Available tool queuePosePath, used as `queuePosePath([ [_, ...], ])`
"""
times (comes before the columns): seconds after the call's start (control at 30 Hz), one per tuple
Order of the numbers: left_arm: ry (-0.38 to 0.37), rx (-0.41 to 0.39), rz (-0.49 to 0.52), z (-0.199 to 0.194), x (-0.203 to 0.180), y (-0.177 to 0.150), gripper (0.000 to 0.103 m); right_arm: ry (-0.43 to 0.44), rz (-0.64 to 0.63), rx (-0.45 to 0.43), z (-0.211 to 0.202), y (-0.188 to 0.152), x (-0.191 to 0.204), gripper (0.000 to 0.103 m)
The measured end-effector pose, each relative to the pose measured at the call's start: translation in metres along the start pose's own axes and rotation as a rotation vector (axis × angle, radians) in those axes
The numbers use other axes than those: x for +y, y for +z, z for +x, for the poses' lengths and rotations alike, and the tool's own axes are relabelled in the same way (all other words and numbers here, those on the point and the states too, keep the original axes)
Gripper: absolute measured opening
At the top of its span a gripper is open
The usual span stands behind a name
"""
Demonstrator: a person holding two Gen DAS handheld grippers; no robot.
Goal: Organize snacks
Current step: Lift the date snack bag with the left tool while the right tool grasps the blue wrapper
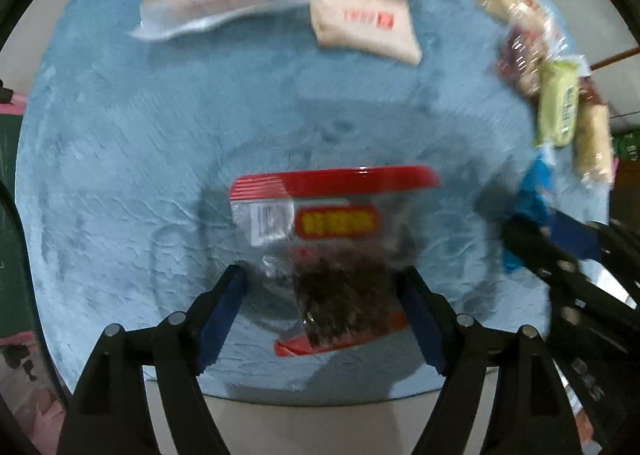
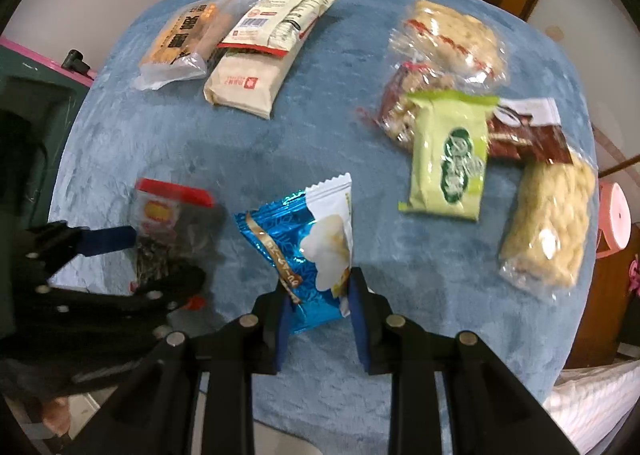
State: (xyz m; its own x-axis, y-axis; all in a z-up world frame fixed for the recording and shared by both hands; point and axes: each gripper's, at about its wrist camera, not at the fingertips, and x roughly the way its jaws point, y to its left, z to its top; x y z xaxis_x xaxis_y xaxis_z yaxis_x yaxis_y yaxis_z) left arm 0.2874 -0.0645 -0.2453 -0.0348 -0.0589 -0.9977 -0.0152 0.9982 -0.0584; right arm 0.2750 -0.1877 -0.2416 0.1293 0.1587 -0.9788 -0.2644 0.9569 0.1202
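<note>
We look down on a blue cloth (image 2: 224,159) spread over a table and strewn with snack packets. The left gripper (image 1: 322,275) points straight down with its fingers wide apart; a clear bag with a red top (image 1: 324,223), holding dark pieces, lies flat on the cloth between them, and neither blue pad (image 1: 224,307) presses on it. In the right wrist view the same bag (image 2: 168,223) sits at the near left, with the left gripper (image 2: 152,259) straddling it. The right gripper (image 2: 316,283) has its fingers drawn close on the lower end of a blue and white packet (image 2: 308,243), both pads against the wrapper, the packet standing up out of the grip. Farther back on the left lie an orange biscuit bag (image 2: 188,39) and two beige packets (image 2: 256,67), one overlapping the other. On the right we see a loose cluster: a green packet (image 2: 450,159), clear bags of puffed rice bars (image 2: 452,39), and a brown packet (image 2: 528,131), touching or overlapping one another.
</note>
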Motion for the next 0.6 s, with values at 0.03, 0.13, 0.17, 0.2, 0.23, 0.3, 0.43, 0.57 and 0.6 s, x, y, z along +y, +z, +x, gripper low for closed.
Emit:
queuePosePath([
  [0.03,-0.004,-0.015,-0.005,-0.001,-0.003,0.002,0.072,-0.002,0.004,0.0,-0.001,-0.002,-0.002,0.026],
  [0.13,-0.016,-0.044,-0.019,-0.011,0.002,0.001,0.047,0.0,0.025,-0.003,-0.005,-0.008,-0.004,0.026],
  [0.17,-0.029,-0.062,-0.001,-0.016,0.002,-0.001,0.043,0.003,0.033,-0.009,-0.008,-0.009,-0.005,0.026],
  [0.2,-0.049,-0.074,0.001,-0.021,0.006,-0.004,0.04,0.005,0.039,-0.016,-0.013,-0.014,-0.003,0.026],
  [0.23,-0.072,-0.08,-0.001,-0.025,0.012,-0.011,0.04,0.011,0.048,-0.032,-0.02,-0.016,-0.003,0.026],
  [0.3,-0.103,-0.119,-0.011,-0.048,0.023,-0.022,0.04,0.02,0.06,-0.063,-0.034,-0.025,-0.001,0.026],
  [0.43,-0.151,-0.239,0.004,-0.107,0.041,-0.04,0.04,0.034,0.078,-0.152,-0.079,-0.038,0.0,0.026],
  [0.57,-0.186,-0.39,0.066,-0.179,0.054,-0.08,0.04,0.045,0.076,-0.286,-0.138,-0.063,0.028,0.026],
  [0.6,-0.19,-0.432,0.087,-0.195,0.054,-0.095,0.04,0.048,0.072,-0.311,-0.146,-0.067,0.037,0.026],
])
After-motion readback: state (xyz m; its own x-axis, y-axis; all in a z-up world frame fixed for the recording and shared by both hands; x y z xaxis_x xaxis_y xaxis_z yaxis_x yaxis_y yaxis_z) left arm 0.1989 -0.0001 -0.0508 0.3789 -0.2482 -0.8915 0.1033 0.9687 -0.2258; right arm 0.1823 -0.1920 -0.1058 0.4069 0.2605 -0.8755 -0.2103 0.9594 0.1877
